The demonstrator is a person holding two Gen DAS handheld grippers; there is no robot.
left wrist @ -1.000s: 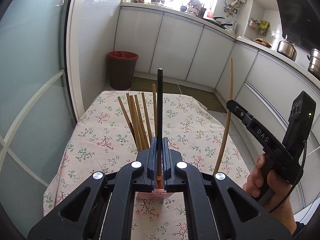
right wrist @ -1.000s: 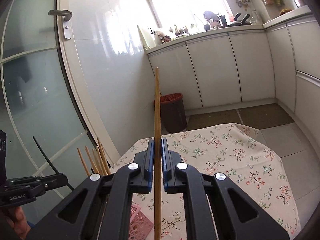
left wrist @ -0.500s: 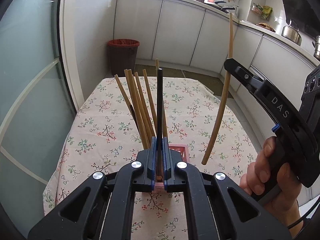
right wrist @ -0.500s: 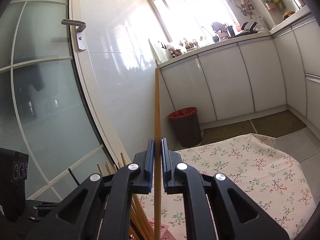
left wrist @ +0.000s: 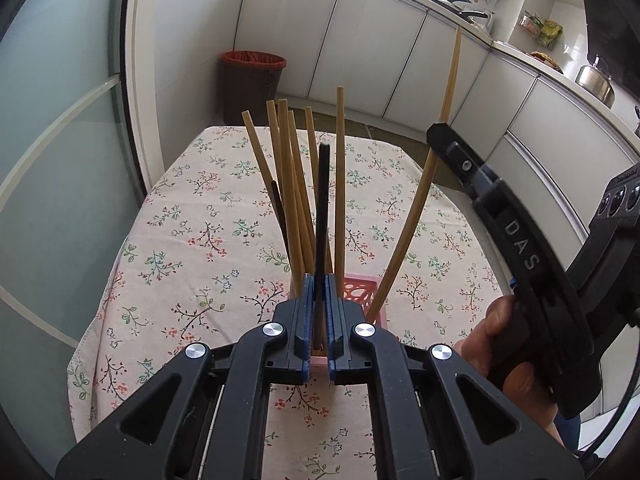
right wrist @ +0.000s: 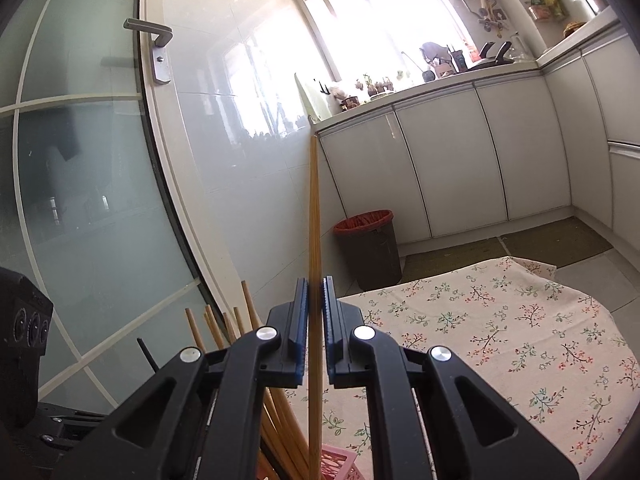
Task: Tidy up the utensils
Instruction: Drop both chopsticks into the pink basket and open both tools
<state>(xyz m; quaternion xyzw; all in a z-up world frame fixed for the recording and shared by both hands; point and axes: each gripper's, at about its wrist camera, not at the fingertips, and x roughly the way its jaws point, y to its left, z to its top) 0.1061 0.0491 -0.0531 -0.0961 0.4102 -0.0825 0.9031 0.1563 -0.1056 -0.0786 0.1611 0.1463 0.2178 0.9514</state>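
A pink openwork basket [left wrist: 360, 289] stands on the floral tablecloth and holds several wooden chopsticks [left wrist: 290, 184] upright. My left gripper [left wrist: 318, 280] is shut on a black chopstick [left wrist: 322, 200] whose lower end is inside the basket. My right gripper [right wrist: 316, 284] is shut on a wooden chopstick [right wrist: 314, 220]. In the left wrist view that wooden chopstick [left wrist: 424, 192] slants down with its tip at the basket's right rim. The basket corner [right wrist: 340, 462] and standing chopsticks [right wrist: 224, 332] show low in the right wrist view.
The table with floral cloth [left wrist: 192, 216] sits beside a glass door [right wrist: 80, 200] with a metal handle [right wrist: 156, 48]. A brown bin with a red liner [left wrist: 252, 80] stands beyond the table. White cabinets [right wrist: 480, 160] line the far wall.
Both chopsticks have moved lower into the basket area. The right gripper's wooden chopstick tip has come down from above the table to the basket's right rim.
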